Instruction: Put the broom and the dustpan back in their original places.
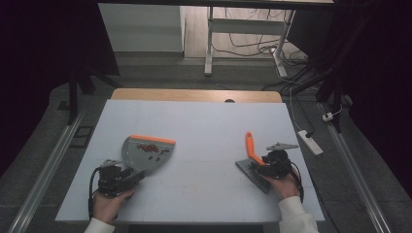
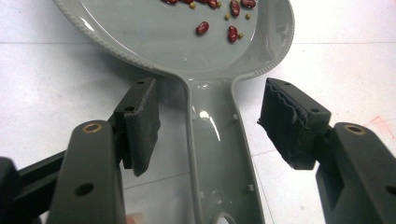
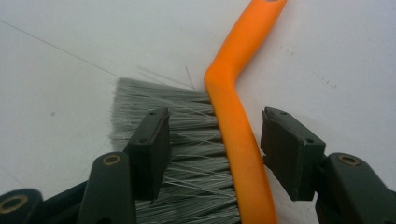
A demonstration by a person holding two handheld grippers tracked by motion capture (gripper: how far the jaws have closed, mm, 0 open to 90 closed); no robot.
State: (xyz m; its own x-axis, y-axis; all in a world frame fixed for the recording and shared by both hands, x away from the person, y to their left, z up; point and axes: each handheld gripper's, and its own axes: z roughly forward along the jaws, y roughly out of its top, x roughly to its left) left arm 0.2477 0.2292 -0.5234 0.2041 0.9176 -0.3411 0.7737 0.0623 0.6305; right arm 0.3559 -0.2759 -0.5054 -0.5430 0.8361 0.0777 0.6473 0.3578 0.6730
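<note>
Fingers [image 2: 140,126] of the left gripper [image 2: 210,128] stand apart, straddling the grey dustpan [image 2: 187,42] handle (beans [image 2: 232,33] in the pan). Right gripper [image 3: 212,149] likewise spread around the orange-handled brush [image 3: 236,140], lying flat on the white table [image 1: 204,126].

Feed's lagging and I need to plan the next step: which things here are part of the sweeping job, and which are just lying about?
In the job:
dustpan, left gripper jaws open astride its handle
red beans in the dustpan
orange brush, between the right gripper jaws, open

Lying about:
power strip on the floor
cables
</note>
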